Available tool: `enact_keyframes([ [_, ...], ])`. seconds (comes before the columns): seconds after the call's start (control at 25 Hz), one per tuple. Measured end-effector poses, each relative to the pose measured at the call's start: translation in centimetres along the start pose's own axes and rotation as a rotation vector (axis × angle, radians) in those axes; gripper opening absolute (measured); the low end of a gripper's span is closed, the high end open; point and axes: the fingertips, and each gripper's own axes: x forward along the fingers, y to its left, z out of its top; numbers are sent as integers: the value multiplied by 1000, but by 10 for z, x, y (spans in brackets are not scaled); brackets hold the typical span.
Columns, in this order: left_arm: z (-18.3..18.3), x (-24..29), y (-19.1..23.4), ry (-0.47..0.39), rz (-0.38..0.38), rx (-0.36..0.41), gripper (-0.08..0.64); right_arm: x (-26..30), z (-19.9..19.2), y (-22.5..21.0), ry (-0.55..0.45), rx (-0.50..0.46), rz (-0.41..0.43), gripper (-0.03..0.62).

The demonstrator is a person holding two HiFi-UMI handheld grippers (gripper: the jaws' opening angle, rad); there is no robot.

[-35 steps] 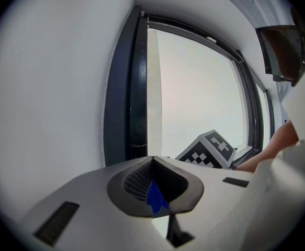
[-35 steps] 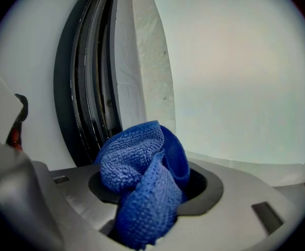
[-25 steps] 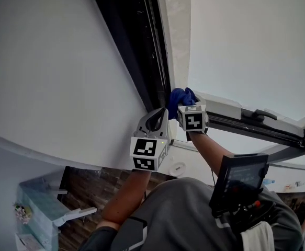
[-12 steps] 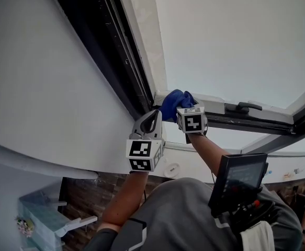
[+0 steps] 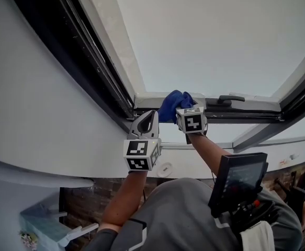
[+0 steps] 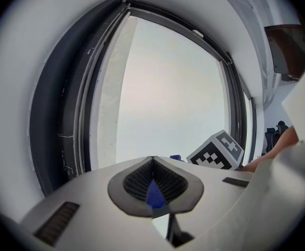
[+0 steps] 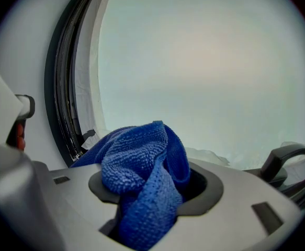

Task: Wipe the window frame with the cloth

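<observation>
A blue cloth (image 5: 172, 104) is bunched against the pale lower rail of the window frame (image 5: 257, 105), a little right of its left corner. My right gripper (image 5: 187, 109) is shut on the cloth (image 7: 142, 171), which spills out over both jaws and hides the fingertips. My left gripper (image 5: 150, 115) hangs just left of it and slightly lower, jaws together, touching nothing I can see. In the left gripper view the shut left gripper (image 6: 152, 160) points at the pane, with the dark side frame (image 6: 63, 114) at left.
A dark window handle (image 5: 230, 98) sits on the lower rail right of the cloth, the same handle (image 7: 280, 158) showing at lower right in the right gripper view. A screen device (image 5: 238, 179) hangs at the person's chest. A pale blue shelf unit (image 5: 42, 224) stands below.
The head view has swung, so the frame now sits lower and further left. The cloth and right gripper have slid a little right along the lower rail, away from the corner.
</observation>
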Motion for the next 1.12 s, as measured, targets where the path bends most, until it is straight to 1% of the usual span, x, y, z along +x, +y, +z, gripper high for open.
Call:
enact_keyframes([
  [0.28,3,18,-30,1,-53,10,9,-20,-7,-45,8,6,-77,238],
  [0.48,5,29,-52,2,-96,21,9,-33,-9,-68,10,-66,-147,238],
  [0.6,5,34,-61,3,-117,23,9,-38,-12,-78,18,-69,-167,238],
  [0.88,4,39,-71,4,-136,18,9,-39,-14,-85,26,-83,-172,238],
  [1.0,4,39,-73,6,-138,14,9,-40,-16,-86,31,-58,-167,238],
  [1.12,6,39,-75,0,-146,4,9,-48,-13,-81,9,-29,-134,238],
])
